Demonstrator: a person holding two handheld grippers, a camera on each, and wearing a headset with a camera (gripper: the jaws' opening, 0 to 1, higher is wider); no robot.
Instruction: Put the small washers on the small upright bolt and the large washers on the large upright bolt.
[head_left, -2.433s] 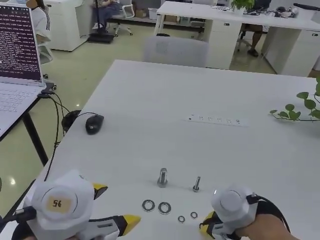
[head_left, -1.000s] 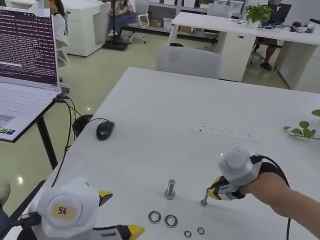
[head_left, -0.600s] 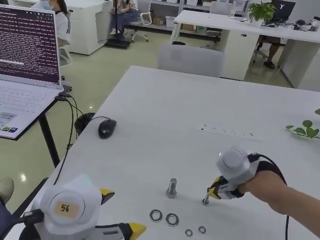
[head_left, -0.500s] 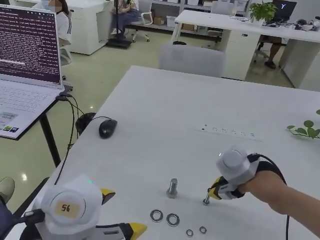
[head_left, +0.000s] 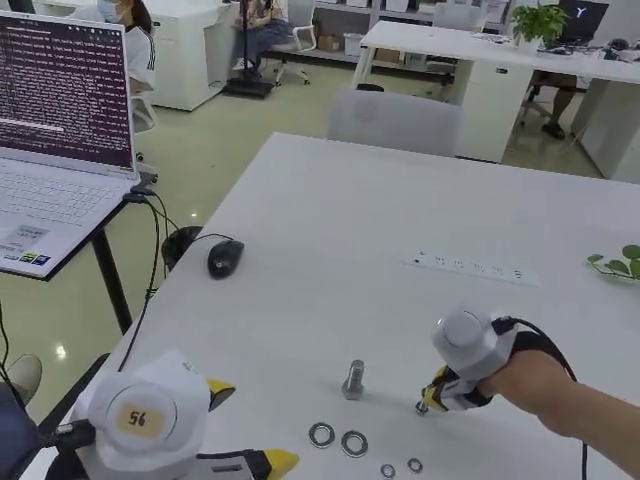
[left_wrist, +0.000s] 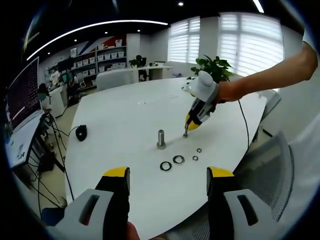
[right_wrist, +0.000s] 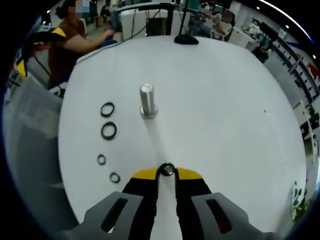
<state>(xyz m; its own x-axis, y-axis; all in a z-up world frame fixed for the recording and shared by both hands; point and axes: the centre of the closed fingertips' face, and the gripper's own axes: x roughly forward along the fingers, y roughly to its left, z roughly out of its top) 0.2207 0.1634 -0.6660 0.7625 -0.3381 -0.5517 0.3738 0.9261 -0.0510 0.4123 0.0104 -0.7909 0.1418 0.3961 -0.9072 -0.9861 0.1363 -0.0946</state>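
The small upright bolt (head_left: 421, 407) stands on the white table (head_left: 330, 230), and my right gripper (head_left: 431, 400) is shut on its top. In the right gripper view the bolt's head (right_wrist: 167, 169) sits between the yellow tips of that gripper (right_wrist: 167, 173). The large upright bolt (head_left: 353, 380) (right_wrist: 147, 100) (left_wrist: 160, 138) stands free to its left. Two large washers (head_left: 321, 434) (head_left: 354, 442) and two small washers (head_left: 387, 470) (head_left: 414, 465) lie flat in front of the bolts. My left gripper (head_left: 250, 427) (left_wrist: 169, 175) hovers open at the near left edge, holding nothing.
A black mouse (head_left: 225, 258) with its cable lies at the table's left edge. A power strip (head_left: 470, 268) lies further back, and plant leaves (head_left: 620, 262) reach in at the right. A laptop (head_left: 60, 100) stands on a side table at the left, and a grey chair (head_left: 395, 120) at the far edge.
The right gripper went from the near edge out to the small bolt and has stayed at its top for the last second. The head camera has shifted. Washers and left gripper have not moved.
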